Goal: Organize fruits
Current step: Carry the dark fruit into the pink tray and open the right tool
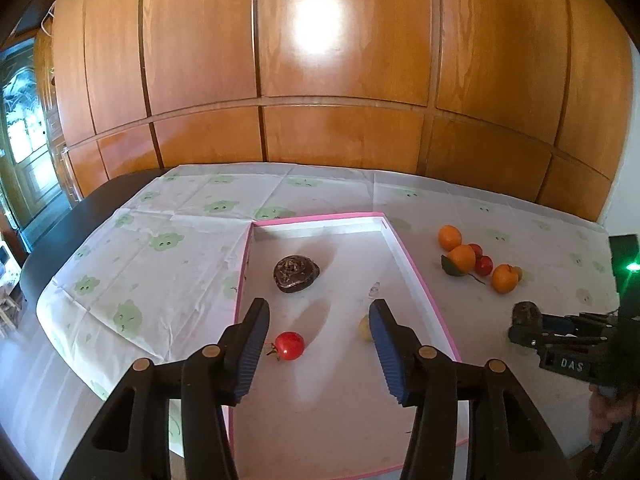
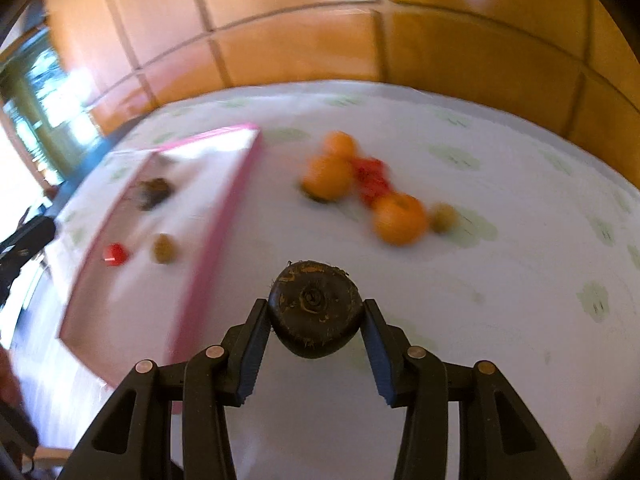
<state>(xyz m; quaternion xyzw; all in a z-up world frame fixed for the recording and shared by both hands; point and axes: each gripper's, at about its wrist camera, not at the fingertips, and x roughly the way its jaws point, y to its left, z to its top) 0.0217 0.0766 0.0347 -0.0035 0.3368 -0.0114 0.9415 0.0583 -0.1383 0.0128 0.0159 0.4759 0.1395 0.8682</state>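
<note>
A shallow pink-rimmed white tray (image 1: 416, 268) lies on the table. In it are a dark brown fruit (image 1: 295, 274), a small red fruit (image 1: 289, 345) and a small yellowish fruit (image 1: 365, 328). My left gripper (image 1: 318, 322) is open and empty above the tray's near end. My right gripper (image 2: 315, 316) is shut on a second dark brown fruit (image 2: 315, 316), held above the cloth right of the tray (image 2: 224, 224); it also shows in the left wrist view (image 1: 527, 314). Three oranges (image 1: 463, 258) and small red fruits (image 1: 482, 264) lie right of the tray.
A white cloth with green prints (image 1: 160, 240) covers the dark table. A wooden panelled wall (image 1: 320, 80) stands behind the table. A small greenish fruit (image 2: 443, 218) lies beside the nearest orange (image 2: 398, 218). The right wrist view is blurred by motion.
</note>
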